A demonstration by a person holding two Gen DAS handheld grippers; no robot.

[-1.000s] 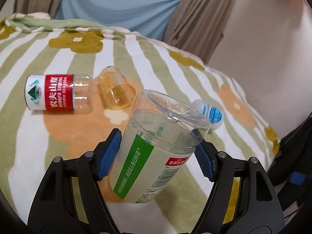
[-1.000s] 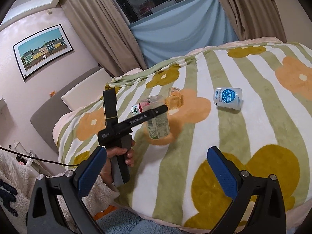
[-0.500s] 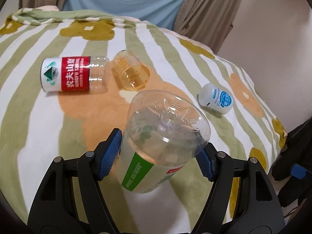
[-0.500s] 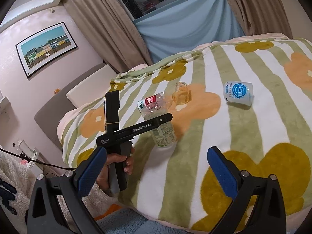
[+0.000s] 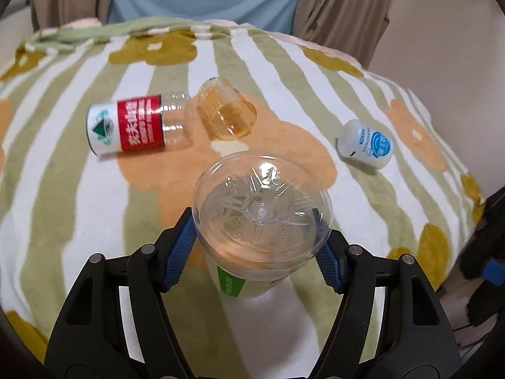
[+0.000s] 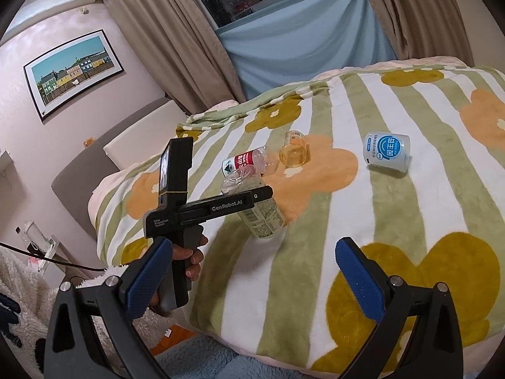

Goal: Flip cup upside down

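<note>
A clear plastic cup with a green label (image 5: 262, 221) is held between the blue pads of my left gripper (image 5: 257, 246), which is shut on it. Its base faces up and its mouth points down at the blanket. In the right wrist view the same cup (image 6: 258, 211) is tilted with its lower rim at the blanket, held by the left gripper (image 6: 221, 205) in a person's hand. My right gripper (image 6: 252, 281) is open and empty, near the bed's front edge.
On the striped flower blanket (image 5: 94, 189) lie a clear red-labelled cup (image 5: 139, 124), an amber cup (image 5: 227, 113) and a white blue-labelled cup (image 5: 366, 145), all on their sides. Curtains and a wall stand behind. The bed edge falls off at the right.
My left gripper has turned the cup further over, so its base now faces the camera, and lowered it towards the blanket. My right gripper has shifted only slightly.
</note>
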